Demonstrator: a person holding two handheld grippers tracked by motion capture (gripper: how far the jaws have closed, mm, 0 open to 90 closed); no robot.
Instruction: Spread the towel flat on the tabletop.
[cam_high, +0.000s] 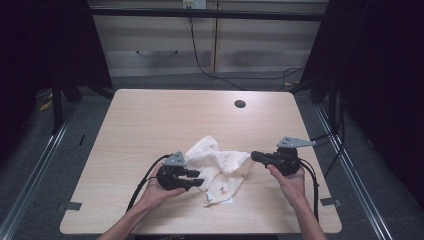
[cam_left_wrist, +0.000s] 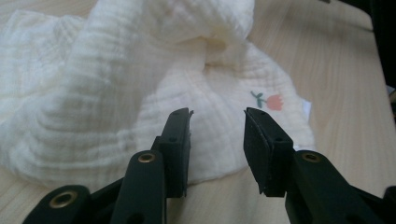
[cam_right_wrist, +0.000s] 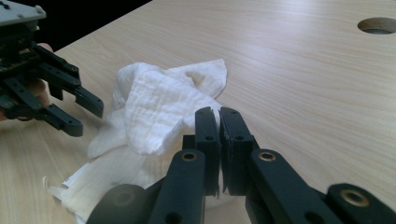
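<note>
Two forearms come up from the bottom edge of the high view, each hand around a black gripper. At lower centre-left the left hand (cam_high: 159, 189) holds the left gripper (cam_high: 198, 178), its jaws spread and pointing toward frame right, just beside the cloth's left side. In the left gripper view those jaws stand apart with nothing between them, the cloth (cam_left_wrist: 154, 88) lying beyond and behind them, and a small embroidered flower (cam_left_wrist: 270, 101) shows right of centre near the cloth's edge.

At lower centre-right of the high view the right hand (cam_high: 291, 182) holds the right gripper (cam_high: 253, 156), which points toward frame left and meets the right end of the cloth (cam_high: 217, 167). A grey plate (cam_high: 295, 142) sits on top of it. In the right gripper view its jaws are pressed together on a thin fold of the cloth (cam_right_wrist: 159, 112), with white fabric showing at their tips and behind them; the left gripper (cam_right_wrist: 86, 116) appears at that frame's left edge, jaws spread.

That white, crinkled cloth lies bunched on the table (cam_high: 150, 120), in the middle of the lower half of the high view, between the two grippers. A white label (cam_high: 222, 201) pokes out at its lower edge. A round hole (cam_high: 240, 104) sits in the tabletop toward the upper right.
</note>
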